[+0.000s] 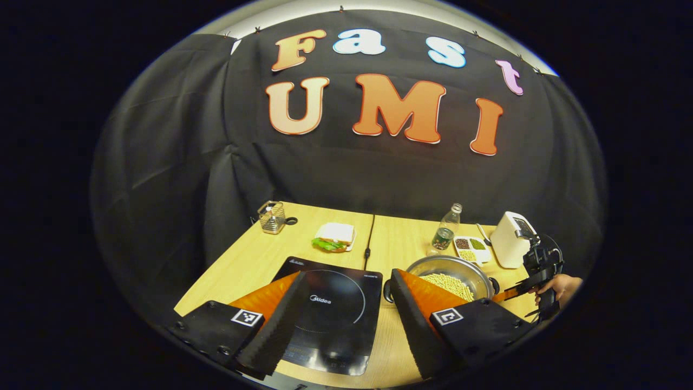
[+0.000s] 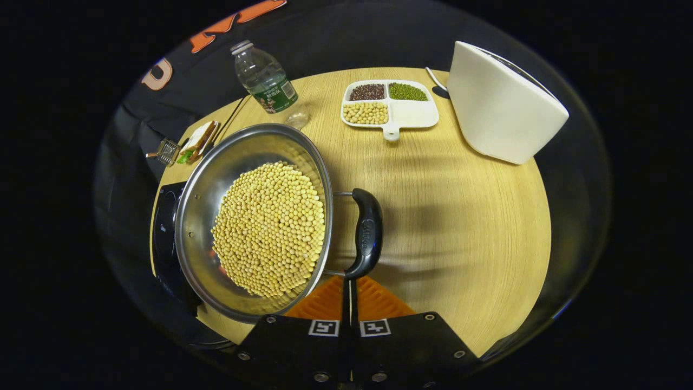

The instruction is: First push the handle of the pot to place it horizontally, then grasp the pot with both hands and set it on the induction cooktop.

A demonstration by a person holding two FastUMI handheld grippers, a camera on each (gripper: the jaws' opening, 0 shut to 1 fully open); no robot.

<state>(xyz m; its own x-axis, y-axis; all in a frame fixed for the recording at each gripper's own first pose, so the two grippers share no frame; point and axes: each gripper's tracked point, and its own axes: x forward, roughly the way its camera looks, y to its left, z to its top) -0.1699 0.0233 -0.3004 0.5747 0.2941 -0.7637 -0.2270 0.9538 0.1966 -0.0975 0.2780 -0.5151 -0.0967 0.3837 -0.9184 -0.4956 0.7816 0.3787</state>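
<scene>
The round stainless-steel pot, full of pale yellow soybeans, sits on the light wooden table just to the right of the black glass induction cooktop, not yet on it; its black side handle sticks out from the rim on the side away from the cooktop; the right gripper, fingers pressed together with nothing between them, has its tips at the near end of that handle, so the handle-pushing step looks to be in hand; the left gripper hangs spread wide over the cooktop, holding nothing; next, I judge, both must take the pot's two sides and lift it level across; beyond the pot stand a clear plastic bottle, a white divided dish of beans and a white toaster.
</scene>
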